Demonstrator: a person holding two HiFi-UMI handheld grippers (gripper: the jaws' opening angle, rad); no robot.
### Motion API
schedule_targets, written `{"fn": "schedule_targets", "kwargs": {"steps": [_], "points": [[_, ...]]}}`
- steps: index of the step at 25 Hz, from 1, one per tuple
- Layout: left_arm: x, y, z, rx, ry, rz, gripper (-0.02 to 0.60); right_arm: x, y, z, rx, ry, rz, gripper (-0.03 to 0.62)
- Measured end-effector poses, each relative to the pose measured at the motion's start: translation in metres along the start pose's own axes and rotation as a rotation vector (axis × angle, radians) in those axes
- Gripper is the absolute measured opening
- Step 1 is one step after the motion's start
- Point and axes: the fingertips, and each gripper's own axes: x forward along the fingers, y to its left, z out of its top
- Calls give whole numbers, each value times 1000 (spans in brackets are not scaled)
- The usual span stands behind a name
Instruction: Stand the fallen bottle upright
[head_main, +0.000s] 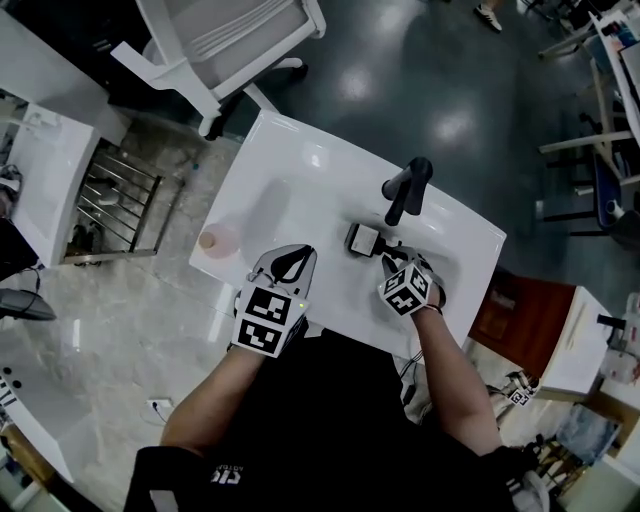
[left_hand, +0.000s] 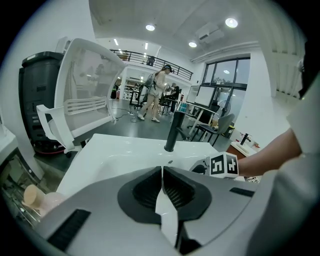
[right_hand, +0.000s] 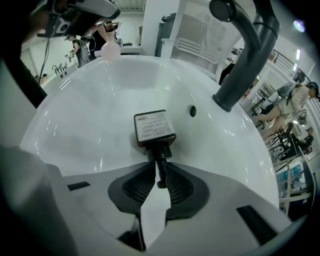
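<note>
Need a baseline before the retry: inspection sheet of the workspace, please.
Surface: white glossy sink, black curved faucet at its rim.
Job's things: dark square pump bottle lying in the basin, label up.
Clutter: pale pink container at the sink's edge.
Grippers: left gripper jaws shut, empty; right gripper jaws closed on the bottle's pump stem.
Cables: nothing seen on the sink.
Surroundings: white office chair, dark glossy floor.
</note>
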Motion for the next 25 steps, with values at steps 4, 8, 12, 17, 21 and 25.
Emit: {"fn": "schedule_targets", "kwargs": {"steps": [4,8,12,17,21,25], "points": [[-3,1,2,-6,-2,10,26,20,-2,-10,-12,56,35,80],[-3,-2,0,-17,1,17,26,38,12,-14,-37,89,131,97],[-4,1,-4,-36,-4,20,26,30,20,-5,30,71,179,93],[-7,-2,13,-49,-60,-5,26,14,37,-21,150,116,297,92],[-18,1,20,-62,-99,-6,26,-6,38,-31,121,167,256,92],[-30,16,17,-90,-123,4,26,-24,34,-21,17,197,197,92]]}}
